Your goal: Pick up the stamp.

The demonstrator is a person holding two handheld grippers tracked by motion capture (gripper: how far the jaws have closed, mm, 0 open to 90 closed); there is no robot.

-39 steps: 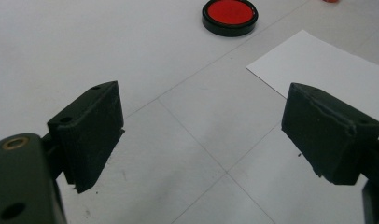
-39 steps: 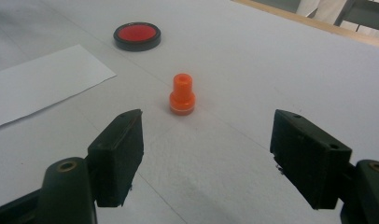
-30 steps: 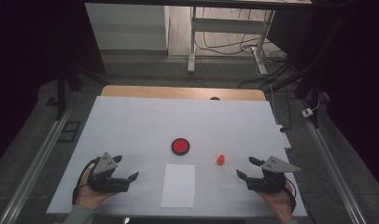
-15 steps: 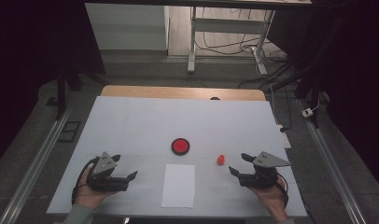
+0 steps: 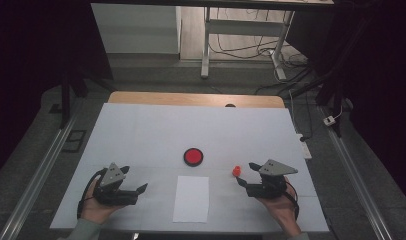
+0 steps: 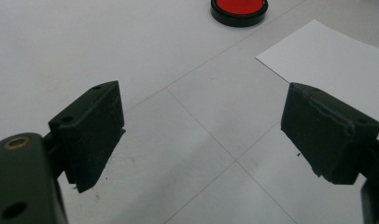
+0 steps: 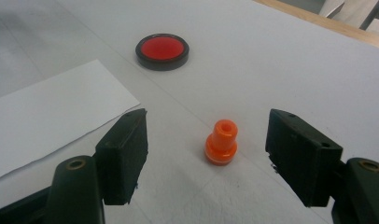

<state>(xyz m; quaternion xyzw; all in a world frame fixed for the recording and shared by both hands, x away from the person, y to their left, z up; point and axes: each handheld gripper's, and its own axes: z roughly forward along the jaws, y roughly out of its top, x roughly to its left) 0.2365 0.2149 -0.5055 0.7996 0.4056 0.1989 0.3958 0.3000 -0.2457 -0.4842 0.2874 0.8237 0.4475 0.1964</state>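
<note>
A small orange stamp-like peg (image 5: 236, 171) (image 7: 221, 143) stands upright on the white table, just ahead of my right gripper (image 5: 245, 175) (image 7: 206, 156), whose open jaws flank it without touching. A round red pad in a black rim (image 5: 193, 156) (image 7: 161, 50) (image 6: 239, 7) lies at the table's middle. Below it lies a white sheet of paper (image 5: 191, 198) (image 6: 337, 60) (image 7: 47, 116). My left gripper (image 5: 139, 192) (image 6: 215, 135) rests open at the front left, nothing between its jaws, the paper's corner beside its right jaw.
The white table top (image 5: 156, 130) has a wooden strip (image 5: 196, 99) along its far edge. Metal rails (image 5: 41, 170) run down both sides. A desk frame and cables (image 5: 251, 45) stand on the floor beyond.
My right gripper has moved left and forward toward the orange peg, which now sits between its open jaws. The left gripper has stayed put.
</note>
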